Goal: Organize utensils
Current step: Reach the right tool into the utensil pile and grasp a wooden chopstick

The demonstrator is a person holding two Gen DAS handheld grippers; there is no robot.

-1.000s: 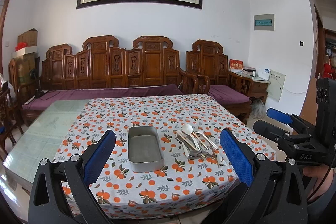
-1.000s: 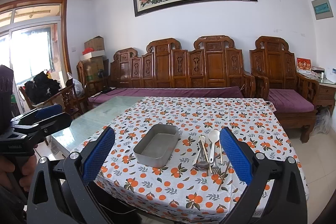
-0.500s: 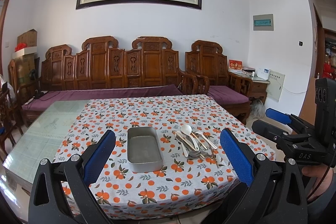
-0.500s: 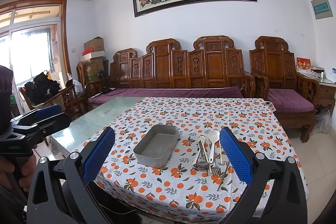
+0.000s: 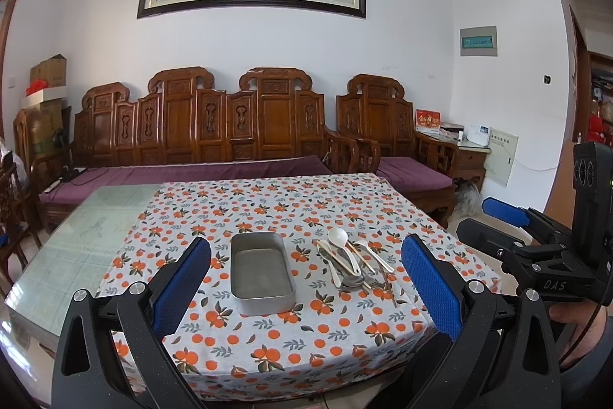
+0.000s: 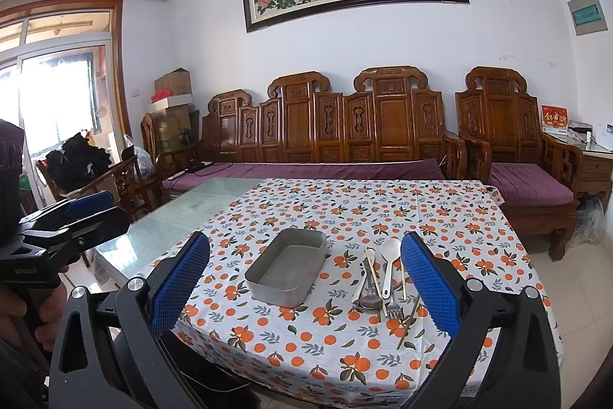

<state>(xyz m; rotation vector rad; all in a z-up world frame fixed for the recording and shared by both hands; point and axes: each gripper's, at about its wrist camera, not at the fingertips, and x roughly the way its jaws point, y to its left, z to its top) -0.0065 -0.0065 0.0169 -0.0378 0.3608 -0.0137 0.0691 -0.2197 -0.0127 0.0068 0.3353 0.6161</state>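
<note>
Left wrist view: the tin is framed between the left gripper jaws, held wide apart and empty; the utensils lie nearer its right jaw. The right gripper is likewise spread, empty. One utensil should be pinched mid-handle, then lifted clear. Bench edge is near; open cloth lies beyond.

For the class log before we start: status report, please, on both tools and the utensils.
Left tool open, empty. Right tool open, empty. Utensils piled beside metal tray, tray empty. Nothing in the way.
</note>
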